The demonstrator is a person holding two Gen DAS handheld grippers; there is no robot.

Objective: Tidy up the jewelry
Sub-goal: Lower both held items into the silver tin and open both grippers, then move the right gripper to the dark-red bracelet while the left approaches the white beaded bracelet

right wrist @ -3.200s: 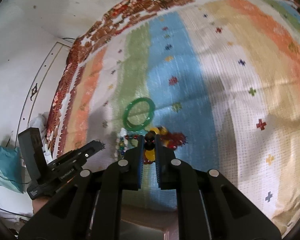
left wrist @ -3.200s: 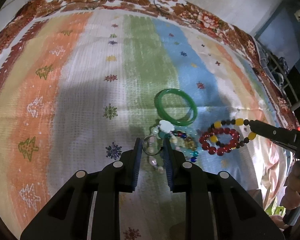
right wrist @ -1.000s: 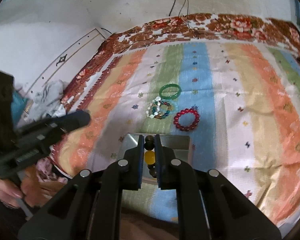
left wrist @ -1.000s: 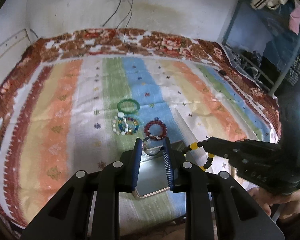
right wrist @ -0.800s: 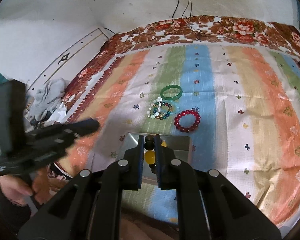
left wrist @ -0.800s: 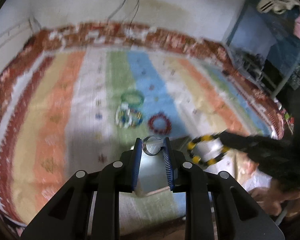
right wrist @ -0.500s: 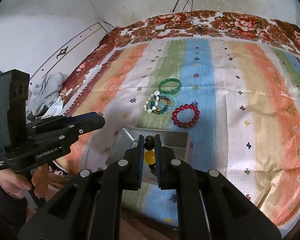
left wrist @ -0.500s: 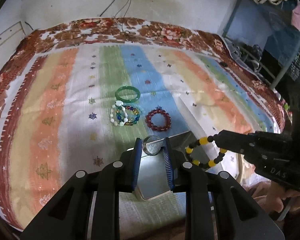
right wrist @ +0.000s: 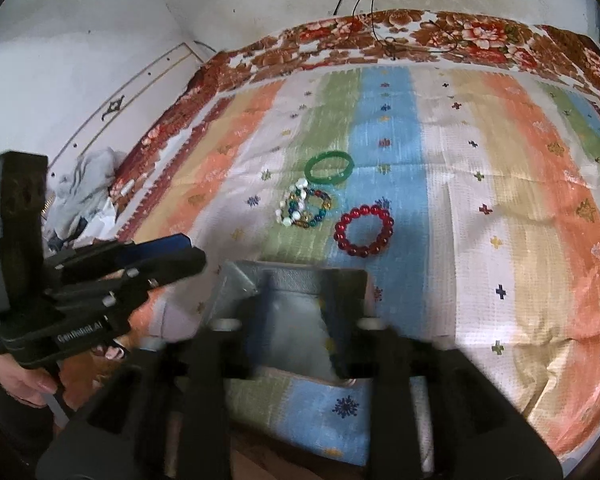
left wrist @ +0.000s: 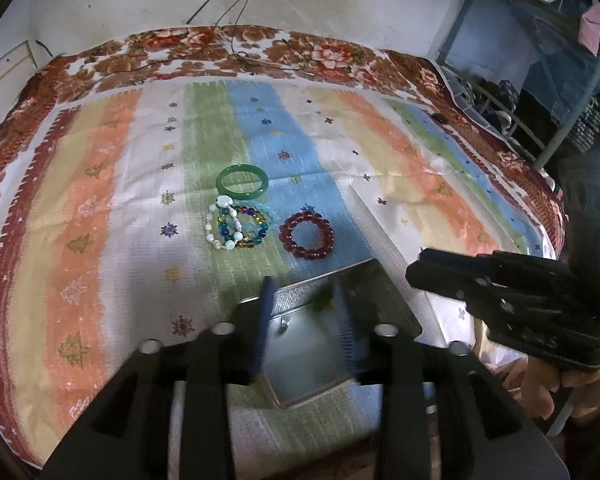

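A silver metal tin (left wrist: 384,292) sits on the striped cloth at the bed's near edge. My left gripper (left wrist: 302,306) hangs over it with blurred jaws that are opening and nothing between them. A small silver ring (left wrist: 285,323) shows inside the tin. My right gripper (right wrist: 296,314) is over the same tin (right wrist: 300,276), also opening. Only yellow smears by its right finger hint at the black-and-yellow bead bracelet. On the cloth beyond lie a green bangle (left wrist: 242,181), a mixed white and coloured bead bracelet (left wrist: 236,228) and a red bead bracelet (left wrist: 307,236).
The striped cloth (left wrist: 100,208) covers a bed with a floral border. Cables hang down the wall behind. A blue metal rack (left wrist: 540,60) stands to the right, and a heap of clothes (right wrist: 84,196) lies off the bed's left side. A hand (right wrist: 16,380) holds each gripper.
Both grippers have opened over the tin. The ring has left the left jaws and the black-and-yellow bracelet has left the right jaws. Both hands have come down slightly.
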